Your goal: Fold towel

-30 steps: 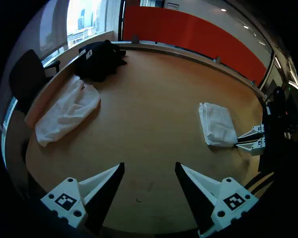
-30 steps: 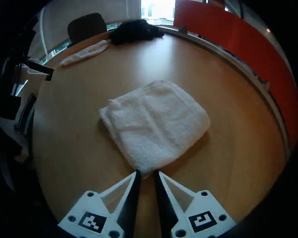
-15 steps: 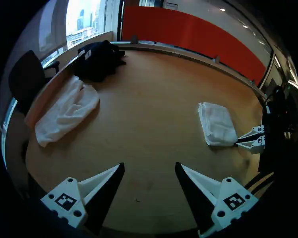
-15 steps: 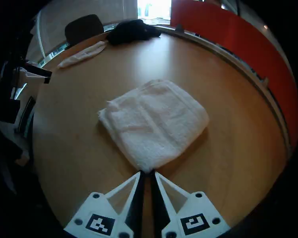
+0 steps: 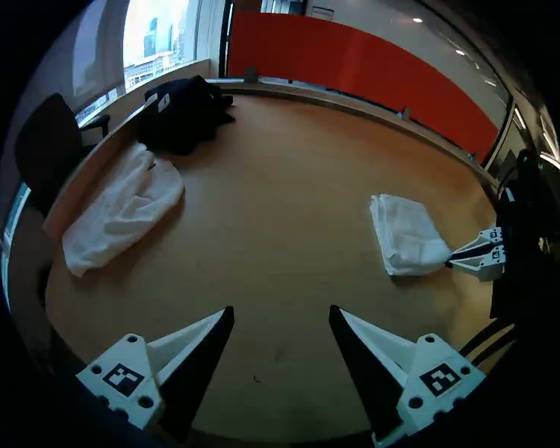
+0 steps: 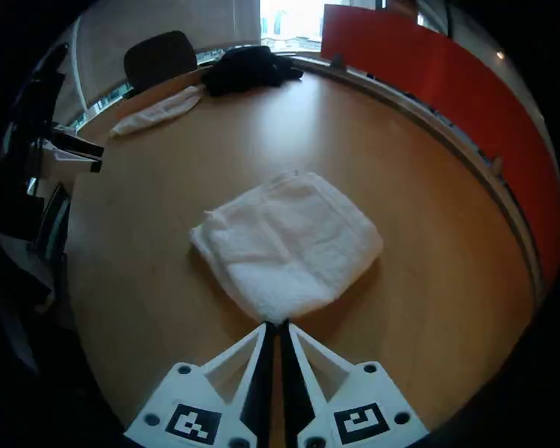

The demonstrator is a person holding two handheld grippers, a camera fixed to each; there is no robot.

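Jaws on the right gripper (image 6: 281, 332) pinch the towel (image 6: 287, 246) corner, bottom centre; left gripper (image 5: 280, 317) spread. Looks soft, light and floppy, so grab corners.

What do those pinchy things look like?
The left hand-held gripper and right hand-held gripper each have two white plastic fingers shaped like pointy triangles, black on the inner faces. Every finger carries a small black-and-white square marker near its base.

Dim daylight, glaring window (image 5: 157, 41), warped edges
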